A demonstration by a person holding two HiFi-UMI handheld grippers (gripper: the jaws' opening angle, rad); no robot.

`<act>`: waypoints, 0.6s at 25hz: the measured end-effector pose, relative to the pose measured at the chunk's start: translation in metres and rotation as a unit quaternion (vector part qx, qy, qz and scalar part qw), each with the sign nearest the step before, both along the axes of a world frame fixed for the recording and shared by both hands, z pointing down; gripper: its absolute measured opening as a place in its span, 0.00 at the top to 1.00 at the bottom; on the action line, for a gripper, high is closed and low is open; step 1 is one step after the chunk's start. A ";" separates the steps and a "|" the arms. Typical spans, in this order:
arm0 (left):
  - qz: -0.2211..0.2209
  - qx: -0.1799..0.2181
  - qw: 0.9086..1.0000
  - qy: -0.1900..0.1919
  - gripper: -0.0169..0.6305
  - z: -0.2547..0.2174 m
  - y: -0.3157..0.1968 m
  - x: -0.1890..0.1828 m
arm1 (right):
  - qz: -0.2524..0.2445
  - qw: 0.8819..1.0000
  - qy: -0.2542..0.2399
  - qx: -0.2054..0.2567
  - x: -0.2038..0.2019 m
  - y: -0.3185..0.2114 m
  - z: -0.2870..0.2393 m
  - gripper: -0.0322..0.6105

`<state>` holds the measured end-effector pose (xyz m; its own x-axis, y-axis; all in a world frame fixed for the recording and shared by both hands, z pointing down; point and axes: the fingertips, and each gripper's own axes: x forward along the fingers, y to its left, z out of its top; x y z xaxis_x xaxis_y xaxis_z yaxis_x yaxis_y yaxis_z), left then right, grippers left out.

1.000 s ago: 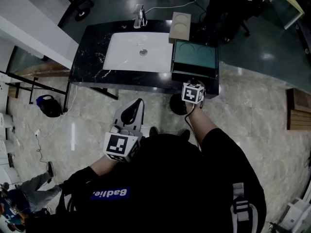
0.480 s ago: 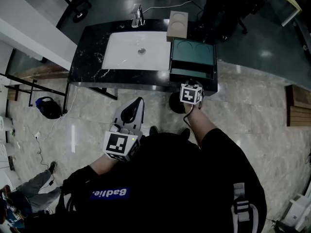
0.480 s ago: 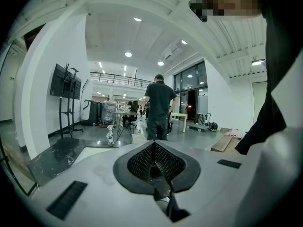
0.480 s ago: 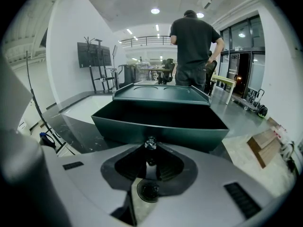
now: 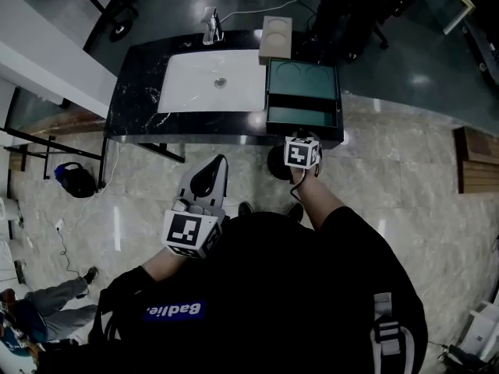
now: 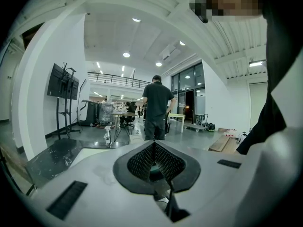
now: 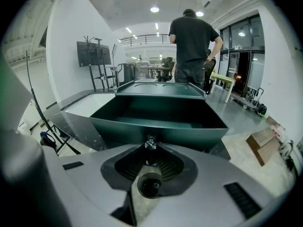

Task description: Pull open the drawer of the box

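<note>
A black marbled counter (image 5: 136, 107) carries everything here. On the counter's right end stands the dark green box (image 5: 302, 80), its top marked with 2 round recesses. The box's drawer (image 5: 300, 117) is drawn out toward the counter's front edge, and its inside shows as a bare green tray. The right gripper (image 7: 150, 150) is at the counter's front edge, pointing at the drawer's front panel. Its 2 jaws are pinching the small clear knob (image 7: 150, 143) in the middle of that panel, and the knob sits right between the ribbed pads. The left gripper (image 5: 218, 166) hangs well back from the counter, close to the person's body and over the tiled floor (image 5: 405, 170). Its jaws are pressed together with nothing between them. A white sink basin (image 5: 210, 80) is set into the counter's middle, just beside the box. A tap (image 5: 210, 26) stands at the counter's far edge behind the basin. A pale block (image 5: 275, 36) with a round hollow rests at the counter's far edge, touching or almost touching the back of the box. Beyond the counter's far side a person (image 7: 191, 46) in a dark shirt stands with their back turned.
</note>
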<state>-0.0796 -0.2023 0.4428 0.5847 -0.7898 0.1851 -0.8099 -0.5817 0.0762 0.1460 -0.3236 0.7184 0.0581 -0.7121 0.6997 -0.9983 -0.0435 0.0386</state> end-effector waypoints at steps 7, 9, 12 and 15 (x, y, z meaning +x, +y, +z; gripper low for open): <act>0.012 0.003 1.000 0.007 0.99 -0.003 0.000 0.004 | 0.006 1.000 -0.002 -0.003 0.001 0.007 0.003 0.84; 0.015 0.000 1.000 0.011 0.99 -0.003 0.000 0.005 | 0.007 1.000 -0.004 -0.003 0.000 0.009 0.003 0.84; 0.016 -0.005 1.000 0.015 0.99 -0.002 0.000 0.005 | 0.007 1.000 -0.005 -0.003 -0.002 0.011 0.002 0.84; 0.024 -0.005 1.000 0.017 0.99 -0.002 0.001 0.007 | 0.005 1.000 -0.004 -0.005 -0.004 0.014 0.002 0.84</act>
<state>-0.0728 -0.2016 0.4413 0.6274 -0.7594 0.1720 -0.7783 -0.6183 0.1091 0.1422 -0.3094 0.7202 0.0595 -0.7049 0.7068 -0.9981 -0.0538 0.0303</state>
